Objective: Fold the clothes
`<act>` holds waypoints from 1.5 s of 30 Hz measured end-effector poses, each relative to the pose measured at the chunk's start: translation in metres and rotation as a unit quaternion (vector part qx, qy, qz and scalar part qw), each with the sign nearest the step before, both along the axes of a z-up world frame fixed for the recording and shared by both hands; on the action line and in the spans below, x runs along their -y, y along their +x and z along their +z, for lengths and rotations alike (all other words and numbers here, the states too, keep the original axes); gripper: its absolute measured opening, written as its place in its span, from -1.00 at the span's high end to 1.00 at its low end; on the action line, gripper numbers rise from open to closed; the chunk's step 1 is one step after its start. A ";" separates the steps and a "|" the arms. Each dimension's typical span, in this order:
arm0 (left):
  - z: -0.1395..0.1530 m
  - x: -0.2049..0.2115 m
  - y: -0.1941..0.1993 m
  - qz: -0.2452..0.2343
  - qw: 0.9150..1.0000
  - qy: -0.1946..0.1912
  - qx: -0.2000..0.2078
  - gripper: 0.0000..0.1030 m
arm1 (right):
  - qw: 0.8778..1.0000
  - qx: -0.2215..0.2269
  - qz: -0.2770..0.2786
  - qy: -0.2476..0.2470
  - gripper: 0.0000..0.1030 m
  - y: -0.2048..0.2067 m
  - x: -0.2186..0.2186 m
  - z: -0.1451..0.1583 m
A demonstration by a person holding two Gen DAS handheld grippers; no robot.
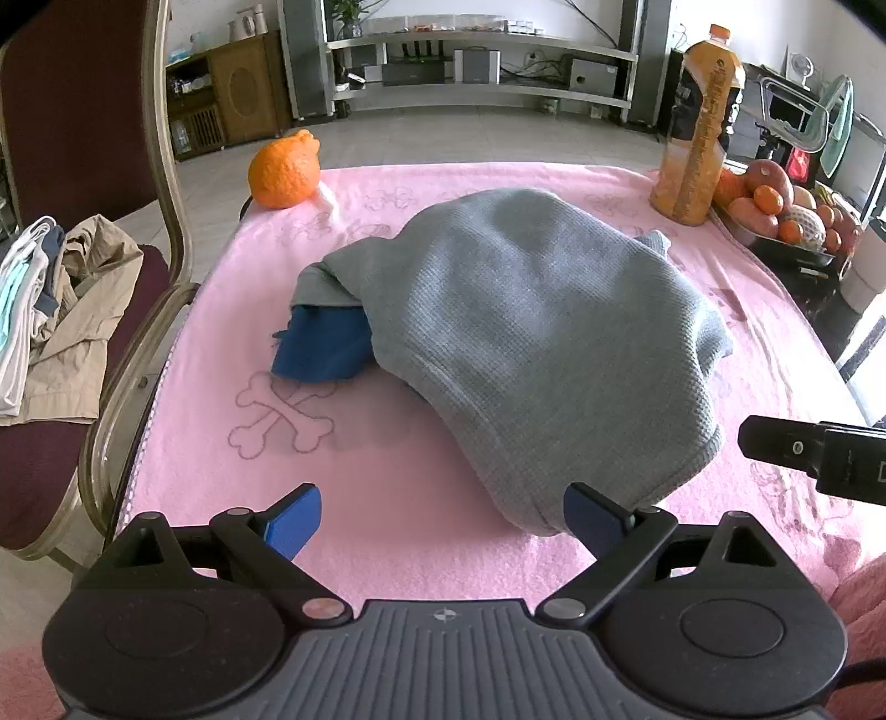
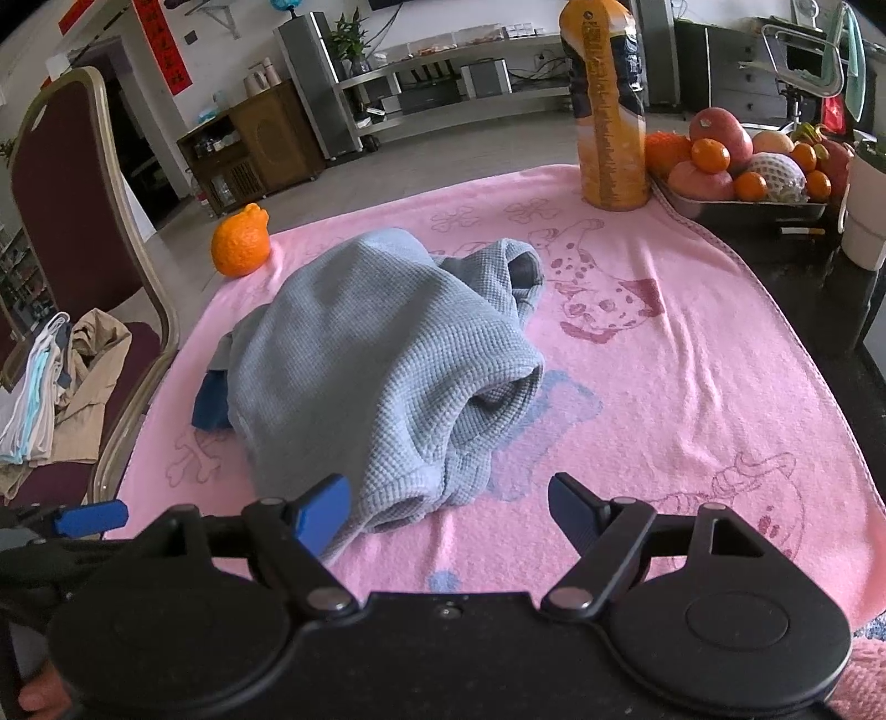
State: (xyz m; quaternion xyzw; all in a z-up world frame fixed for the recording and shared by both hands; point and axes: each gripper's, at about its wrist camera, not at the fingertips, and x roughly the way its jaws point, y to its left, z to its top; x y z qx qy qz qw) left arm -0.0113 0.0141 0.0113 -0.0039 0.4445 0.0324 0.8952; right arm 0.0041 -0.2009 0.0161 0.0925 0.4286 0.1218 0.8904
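Towel (image 1: 387, 554) covers the table. Sweater (image 1: 526, 332) lies bunched in the towel's middle, with a second cloth (image 1: 321, 349) sticking out from under its left side. Orange (image 1: 285, 169) sits at the far left corner of the towel. Bottle (image 1: 698, 127) stands upright at the far right corner. Fruit tray (image 2: 747, 207) sits just right of the bottle, off the towel, on the table's far right edge, fruit piled in it. Chair (image 1: 83, 166) stands left of the table, clothes pile (image 1: 50, 310) on its seat. Left gripper (image 1: 443, 520) is at the near edge, just left of the sweater's near hem; right gripper (image 2: 449, 509) is at the near edge over that hem. Shelf unit (image 1: 482, 50) stands against the far wall.
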 end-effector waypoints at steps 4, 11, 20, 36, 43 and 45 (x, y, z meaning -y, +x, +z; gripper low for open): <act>0.000 -0.001 0.000 0.001 1.000 0.000 0.000 -0.84 | 1.000 0.000 0.001 -0.001 -0.52 0.000 -0.001 0.000; -0.001 -0.001 0.000 0.002 1.000 0.000 -0.001 -0.84 | 1.000 -0.001 0.000 -0.003 -0.53 0.001 -0.001 -0.001; 0.003 -0.006 0.001 0.008 1.000 -0.002 -0.008 -0.84 | 1.000 -0.003 0.005 -0.006 -0.53 0.002 -0.003 0.002; 0.002 -0.088 0.002 0.092 0.995 -0.030 -0.007 -0.57 | 0.991 -0.028 0.121 -0.043 -0.64 0.056 -0.124 0.013; -0.001 -0.109 0.001 0.117 0.992 -0.041 0.002 -0.58 | 0.978 -0.024 0.158 -0.130 -0.64 0.088 -0.174 -0.025; -0.002 -0.113 0.001 0.122 0.992 -0.045 -0.001 -0.58 | 0.974 -0.028 0.173 -0.146 -0.67 0.093 -0.183 -0.036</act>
